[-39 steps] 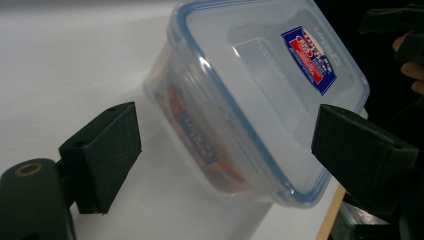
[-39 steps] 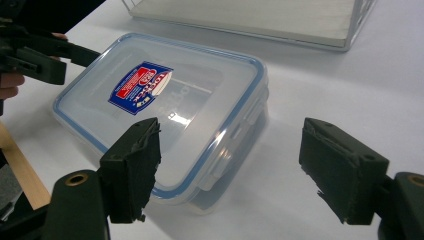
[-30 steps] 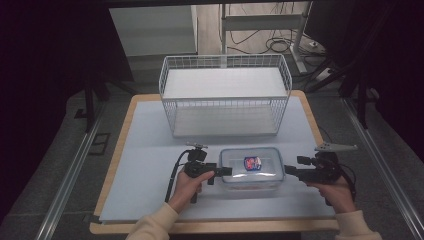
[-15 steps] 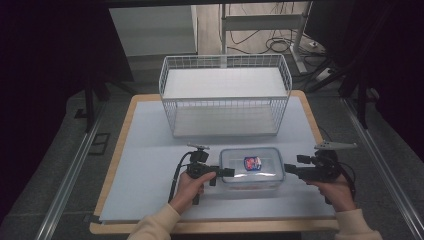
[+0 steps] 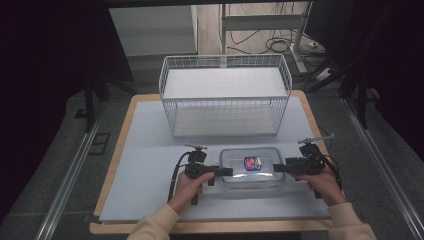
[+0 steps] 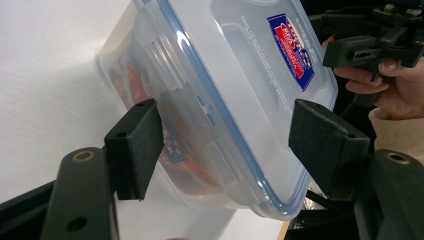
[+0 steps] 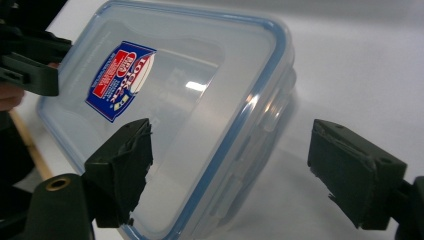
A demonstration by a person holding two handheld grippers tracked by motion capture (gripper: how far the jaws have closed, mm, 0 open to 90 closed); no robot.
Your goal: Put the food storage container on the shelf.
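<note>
A clear plastic container with a blue-rimmed lid and a red-and-blue label lies on the white board near its front edge. My left gripper is at its left end. In the left gripper view the jaws have just been closing around the container. One pad lies against its side wall and the other stands off the lid. My right gripper is at the right end. Its jaws have just been opening and straddle the container edge without touching.
A white wire basket stands behind the container at the back of the board. The wooden table edge runs along the front. Cables lie on the floor beyond the table.
My right gripper has moved left up to the container's right end. My left gripper has stayed at the left end and its jaws have narrowed.
</note>
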